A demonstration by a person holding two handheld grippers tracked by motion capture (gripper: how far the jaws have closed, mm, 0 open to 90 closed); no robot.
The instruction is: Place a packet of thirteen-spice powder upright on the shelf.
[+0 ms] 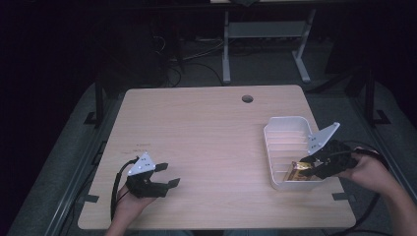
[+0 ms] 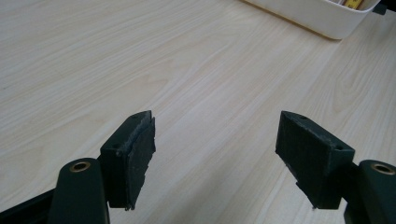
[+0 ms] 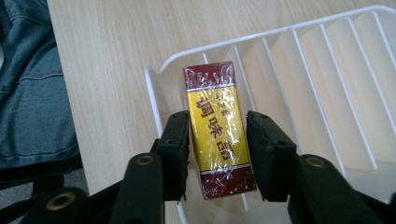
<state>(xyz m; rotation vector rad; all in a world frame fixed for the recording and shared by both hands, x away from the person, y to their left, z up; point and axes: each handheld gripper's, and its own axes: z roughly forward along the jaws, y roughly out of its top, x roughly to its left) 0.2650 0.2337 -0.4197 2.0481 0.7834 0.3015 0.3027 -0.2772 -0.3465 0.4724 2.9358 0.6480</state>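
A red and yellow wrapped packet (image 3: 217,126) with printed characters lies flat in the near end of a white ribbed tray (image 3: 280,32). My right gripper (image 3: 218,119) reaches down over it, one jaw along each long side, pads close beside the wrapper with no visible squeeze. From above, the tray (image 1: 287,119) sits at the table's right edge, with the packet (image 1: 295,170) in its front corner under the right gripper (image 1: 302,167). My left gripper (image 1: 169,174) hovers low over bare wood at the front left, jaws apart and empty. Up close, the left gripper (image 2: 215,140) has nothing between its pads.
A round cable hole (image 1: 247,99) sits near the table's far edge. The tray's corner (image 2: 327,21) shows far off in the left gripper view. A denim-covered leg (image 3: 28,93) lies beyond the table's front edge. White desk legs (image 1: 226,54) stand behind the table.
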